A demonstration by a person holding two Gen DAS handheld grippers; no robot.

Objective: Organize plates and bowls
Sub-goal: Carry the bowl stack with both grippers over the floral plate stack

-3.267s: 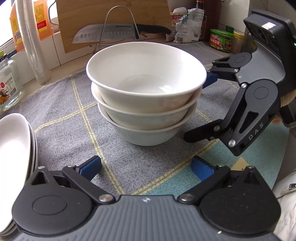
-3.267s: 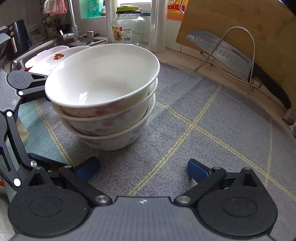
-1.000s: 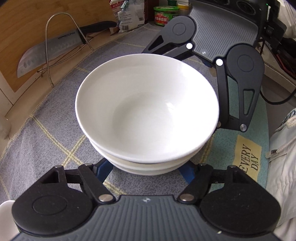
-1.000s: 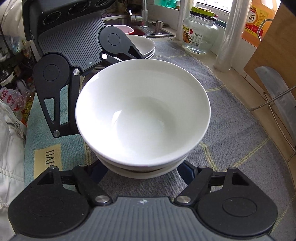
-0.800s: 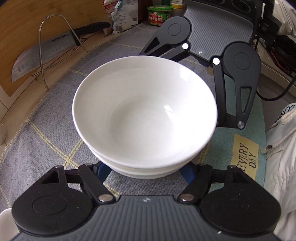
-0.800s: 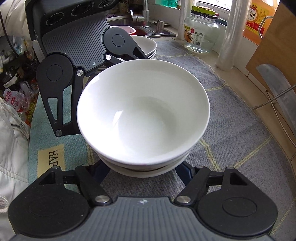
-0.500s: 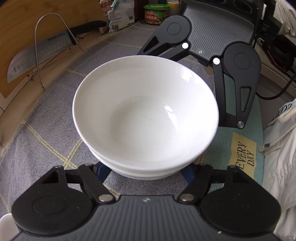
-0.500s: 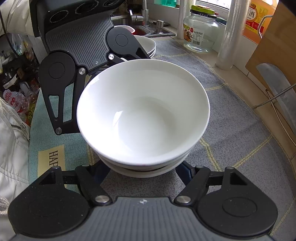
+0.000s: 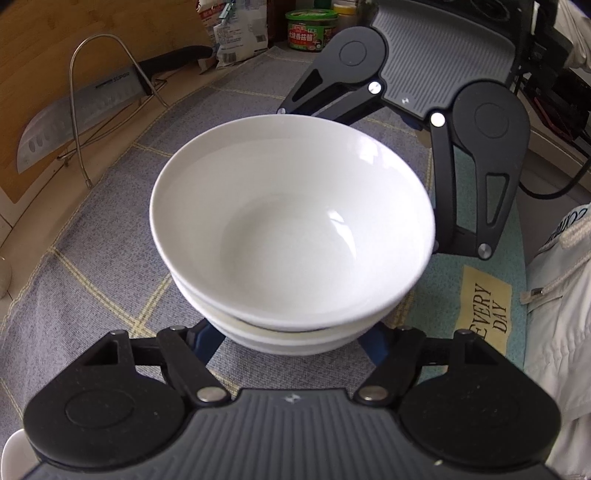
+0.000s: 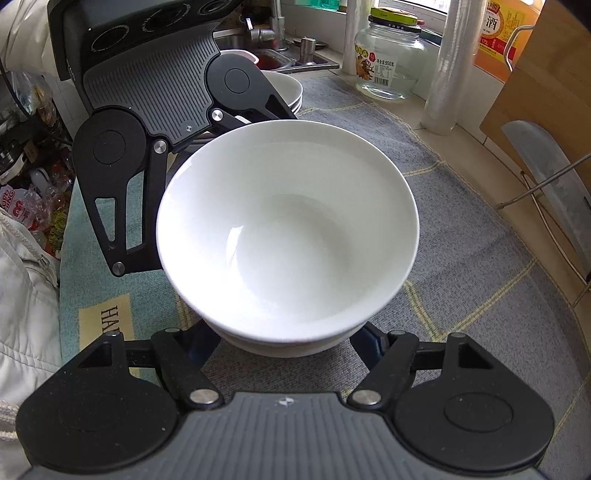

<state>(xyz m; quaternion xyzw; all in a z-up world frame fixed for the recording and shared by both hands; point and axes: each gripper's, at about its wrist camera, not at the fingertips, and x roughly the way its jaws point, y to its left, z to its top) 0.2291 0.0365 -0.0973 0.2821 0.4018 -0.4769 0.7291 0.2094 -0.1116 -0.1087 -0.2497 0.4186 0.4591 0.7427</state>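
Note:
A stack of three white bowls (image 9: 291,236) sits between my two grippers, seen from above in both views (image 10: 288,229). My left gripper (image 9: 291,341) has its blue-padded fingers (image 9: 201,338) spread wide on either side of the stack's base. My right gripper (image 10: 284,345) faces it from the opposite side, its fingers spread the same way under the bowls. Whether the pads touch the bowls is hidden by the rims. The stack looks slightly raised over the grey mat (image 9: 110,236). A stack of white plates (image 10: 288,90) lies behind the left gripper.
A cleaver (image 9: 77,122) leans in a wire rack against a wooden board. A glass jar (image 10: 391,62), a plastic-wrap roll (image 10: 447,74) and a sink lie beyond the plates. Food packets and a green tin (image 9: 312,29) stand at the mat's far end.
Both grippers came from low beside the stack to above it, fingers straddling its base. Over the last second the bowls shifted slightly in view; fingers stayed as wide.

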